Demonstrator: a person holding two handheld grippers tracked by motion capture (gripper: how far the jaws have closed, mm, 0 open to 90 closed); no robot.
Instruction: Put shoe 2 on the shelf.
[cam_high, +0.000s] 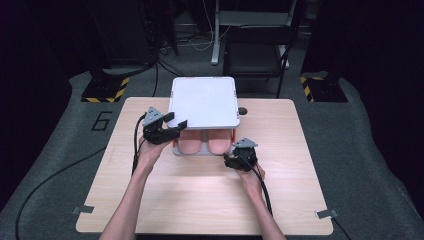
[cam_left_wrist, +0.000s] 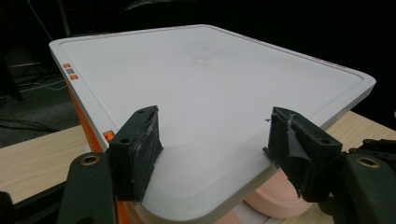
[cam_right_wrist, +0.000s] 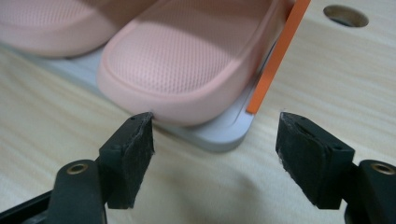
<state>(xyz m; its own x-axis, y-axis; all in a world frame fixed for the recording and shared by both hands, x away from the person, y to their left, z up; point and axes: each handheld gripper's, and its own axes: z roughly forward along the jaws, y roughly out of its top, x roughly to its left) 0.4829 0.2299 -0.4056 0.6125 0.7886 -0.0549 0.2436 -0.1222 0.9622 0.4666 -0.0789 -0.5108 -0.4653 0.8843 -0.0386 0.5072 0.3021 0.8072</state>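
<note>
A small rack with a white top plate (cam_high: 204, 102) and orange posts (cam_right_wrist: 278, 56) stands on the wooden table. Two pink slippers (cam_high: 190, 145) (cam_high: 218, 144) lie side by side on its grey lower shelf (cam_right_wrist: 224, 133). My left gripper (cam_high: 175, 125) is at the top plate's front left corner. In the left gripper view the left gripper (cam_left_wrist: 212, 144) is open, its jaws spread over the plate (cam_left_wrist: 201, 79). My right gripper (cam_high: 231, 157) is low on the table by the rack's front right corner. There the right gripper (cam_right_wrist: 215, 140) is open, just short of the right slipper's toe (cam_right_wrist: 187, 60).
The light wooden table (cam_high: 200, 200) has bare room in front of the rack. A round hole (cam_high: 242, 110) sits in the tabletop beside the rack's right side. Black cables trail from both grippers over the table's near edge. Stands and a chair lie beyond the far edge.
</note>
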